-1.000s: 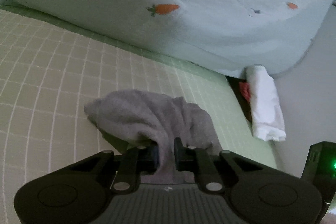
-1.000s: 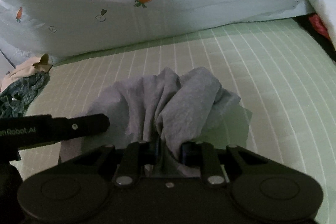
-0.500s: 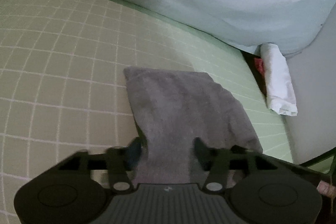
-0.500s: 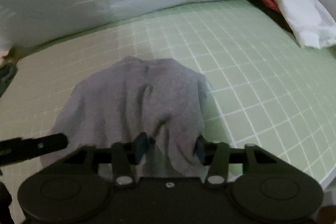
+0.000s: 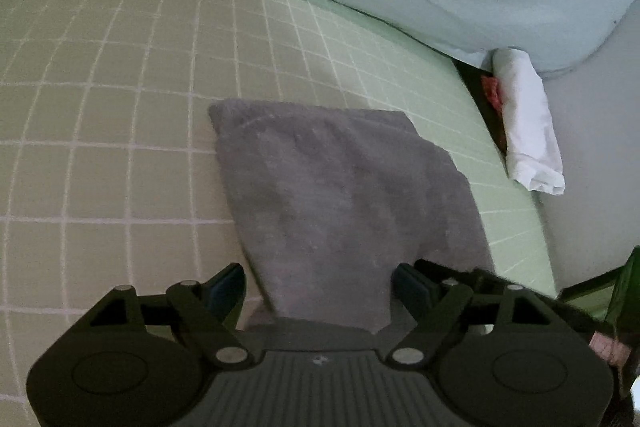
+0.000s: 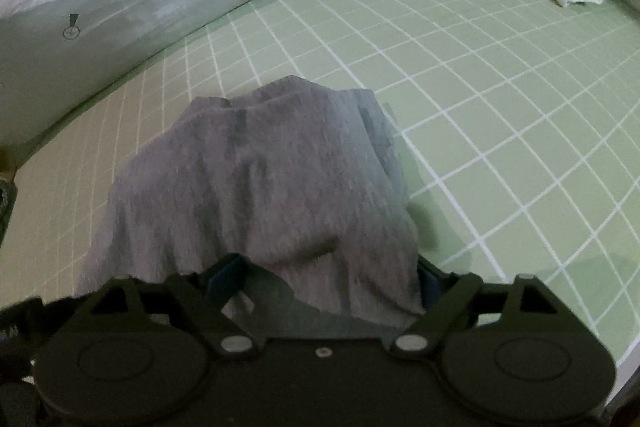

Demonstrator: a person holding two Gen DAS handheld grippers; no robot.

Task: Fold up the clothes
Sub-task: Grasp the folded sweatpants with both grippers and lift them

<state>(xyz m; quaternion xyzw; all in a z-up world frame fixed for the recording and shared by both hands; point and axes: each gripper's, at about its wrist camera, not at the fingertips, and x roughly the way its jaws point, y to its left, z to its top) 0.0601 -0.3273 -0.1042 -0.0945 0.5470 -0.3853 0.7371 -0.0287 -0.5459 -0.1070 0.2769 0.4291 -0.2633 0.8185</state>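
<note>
The grey cloth (image 5: 344,187) was judged soft, light and floppy, best taken by its near corners, as both hand-held grippers (image 5: 320,287) (image 6: 328,279) were opening around it.

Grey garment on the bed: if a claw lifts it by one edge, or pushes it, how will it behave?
Likely floppy: the grey garment lies bunched in soft wrinkles, so a lifted edge should drape and the fold may fall open. Probably light, as it looks like thin knit. Pushed across the green checked sheet, it would more likely crumple than slide whole. Both claws' jaws are opening, with cloth between them.
</note>
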